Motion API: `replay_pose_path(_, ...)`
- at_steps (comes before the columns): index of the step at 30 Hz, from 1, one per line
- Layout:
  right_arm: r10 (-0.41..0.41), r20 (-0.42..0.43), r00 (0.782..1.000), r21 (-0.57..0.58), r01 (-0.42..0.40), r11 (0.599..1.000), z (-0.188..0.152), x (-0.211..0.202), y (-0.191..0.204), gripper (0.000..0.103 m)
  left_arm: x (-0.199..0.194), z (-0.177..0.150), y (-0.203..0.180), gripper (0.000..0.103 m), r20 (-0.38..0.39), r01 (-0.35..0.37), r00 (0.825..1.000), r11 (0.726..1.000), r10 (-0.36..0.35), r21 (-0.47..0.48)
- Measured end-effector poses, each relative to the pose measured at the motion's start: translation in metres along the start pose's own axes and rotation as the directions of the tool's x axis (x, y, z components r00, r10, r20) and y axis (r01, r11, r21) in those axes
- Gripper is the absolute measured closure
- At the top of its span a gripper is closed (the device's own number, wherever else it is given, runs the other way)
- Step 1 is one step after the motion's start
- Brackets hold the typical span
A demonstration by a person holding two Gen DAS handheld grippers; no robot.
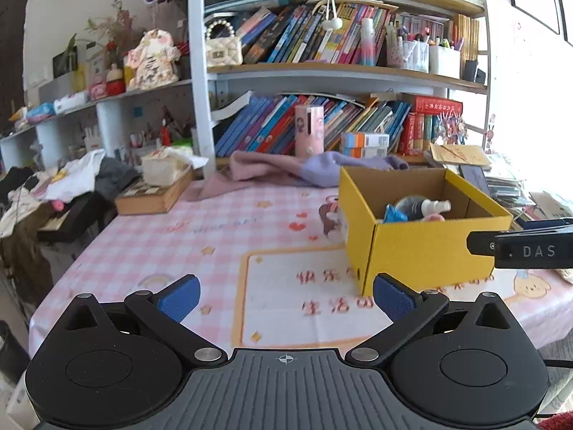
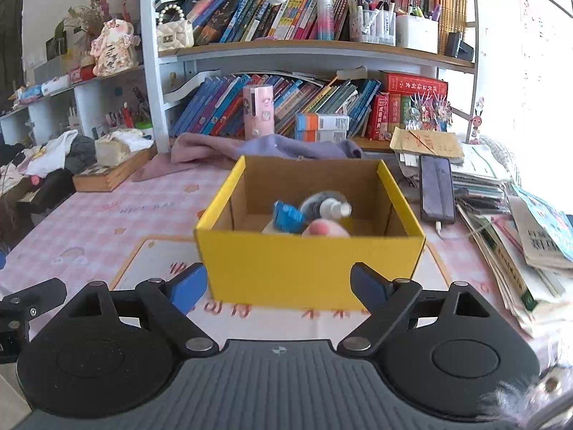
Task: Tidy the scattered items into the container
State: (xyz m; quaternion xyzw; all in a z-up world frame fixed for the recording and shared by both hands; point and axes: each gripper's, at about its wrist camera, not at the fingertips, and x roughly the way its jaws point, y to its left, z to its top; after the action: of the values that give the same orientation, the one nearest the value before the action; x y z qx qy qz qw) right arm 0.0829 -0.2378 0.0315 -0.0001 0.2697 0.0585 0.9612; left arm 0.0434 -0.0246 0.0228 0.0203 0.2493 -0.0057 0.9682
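Observation:
A yellow cardboard box (image 1: pixel 429 251) stands on the pink checked tablecloth (image 1: pixel 161 236); in the right wrist view the box (image 2: pixel 308 268) is straight ahead. Inside lie a white spray bottle (image 2: pixel 335 208), a blue packet (image 2: pixel 288 215), a dark round item and a pink item (image 2: pixel 324 229). My left gripper (image 1: pixel 286 299) is open and empty, low over the cloth, left of the box. My right gripper (image 2: pixel 277 286) is open and empty, just in front of the box's near wall. The right gripper's body shows at the left wrist view's right edge (image 1: pixel 530 249).
A bookshelf (image 2: pixel 304 50) full of books stands behind the table. A purple cloth (image 2: pixel 265 150) lies behind the box. A phone (image 2: pixel 437 188) and stacked papers and books (image 2: pixel 519 243) lie to the right. A wooden tray (image 1: pixel 154 197) and clothes (image 1: pixel 71 179) lie at the left.

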Motion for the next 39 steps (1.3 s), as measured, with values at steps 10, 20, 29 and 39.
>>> replay_pose_path(10,0.006,-0.034,0.999,-0.029,-0.007,1.0,-0.042,-0.046,0.024,0.015,-0.039,-0.029,0.011,0.0,-0.029,-0.008,1.0,1.0,0.008,-0.002)
replay_pose_path(20,0.021,-0.059,0.998,-0.034,-0.023,0.999,-0.056,-0.066,0.032,0.007,-0.055,-0.04,0.018,0.0,-0.057,-0.018,0.998,0.999,0.016,-0.029)
replay_pose_path(29,0.031,-0.074,0.997,-0.036,-0.034,0.999,-0.054,-0.063,0.029,0.004,-0.054,-0.039,0.018,0.0,-0.057,-0.023,0.998,0.999,0.021,-0.045)
replay_pose_path(39,0.04,-0.072,0.997,-0.044,-0.043,0.998,-0.051,-0.062,0.027,0.003,-0.053,-0.04,0.014,0.0,-0.076,-0.014,0.997,0.999,0.011,-0.031)
